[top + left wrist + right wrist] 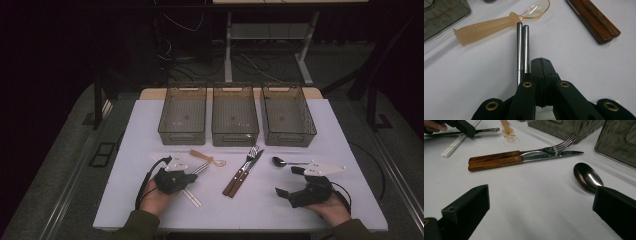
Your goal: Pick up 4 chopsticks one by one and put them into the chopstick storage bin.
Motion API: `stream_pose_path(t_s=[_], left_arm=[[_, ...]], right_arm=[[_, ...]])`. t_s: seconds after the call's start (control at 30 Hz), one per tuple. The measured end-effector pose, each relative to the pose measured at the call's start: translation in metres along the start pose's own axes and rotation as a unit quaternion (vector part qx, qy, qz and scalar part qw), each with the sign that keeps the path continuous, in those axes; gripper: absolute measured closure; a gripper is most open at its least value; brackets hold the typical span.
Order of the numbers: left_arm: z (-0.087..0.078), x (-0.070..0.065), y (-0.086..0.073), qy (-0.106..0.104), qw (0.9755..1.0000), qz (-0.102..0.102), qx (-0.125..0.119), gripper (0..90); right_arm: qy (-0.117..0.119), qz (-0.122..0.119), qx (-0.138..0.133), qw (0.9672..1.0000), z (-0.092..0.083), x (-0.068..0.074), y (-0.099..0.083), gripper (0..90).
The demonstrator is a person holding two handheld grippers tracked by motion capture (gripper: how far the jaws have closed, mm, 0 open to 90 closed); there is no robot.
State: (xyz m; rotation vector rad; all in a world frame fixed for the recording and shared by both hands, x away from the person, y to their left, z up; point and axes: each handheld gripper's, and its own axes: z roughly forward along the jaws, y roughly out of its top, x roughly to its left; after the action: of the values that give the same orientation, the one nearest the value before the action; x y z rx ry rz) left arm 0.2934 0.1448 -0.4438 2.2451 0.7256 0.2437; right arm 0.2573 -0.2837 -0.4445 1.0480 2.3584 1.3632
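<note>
Metal chopsticks [522, 50] lie beside the left gripper's [540, 61] empty, closed fingers while the right gripper [541, 202] gapes empty; next, probably reopening the left to grasp them.

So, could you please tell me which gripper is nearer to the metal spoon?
Right. The right gripper rests just below the metal spoon, jaws open; the left gripper sits far across the table, shut beside the metal chopsticks.

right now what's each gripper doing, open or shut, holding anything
Left gripper: shut, nothing between the jaws; the metal chopsticks lie alongside them.
Right gripper: open, holding nothing, with the metal spoon just ahead.
</note>
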Motion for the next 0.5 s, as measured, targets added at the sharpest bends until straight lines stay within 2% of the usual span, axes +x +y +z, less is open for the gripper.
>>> stream_pose_path(t_s=[0.5], left_arm=[[-0.0022, 0.0048, -0.0014, 0.027, 0.9996, -0.013, 0.003, 89.5]], right_arm=[[0.0, -0.001, 0.0, 1.0, 0.0004, 0.0, -0.0001, 1.1]])
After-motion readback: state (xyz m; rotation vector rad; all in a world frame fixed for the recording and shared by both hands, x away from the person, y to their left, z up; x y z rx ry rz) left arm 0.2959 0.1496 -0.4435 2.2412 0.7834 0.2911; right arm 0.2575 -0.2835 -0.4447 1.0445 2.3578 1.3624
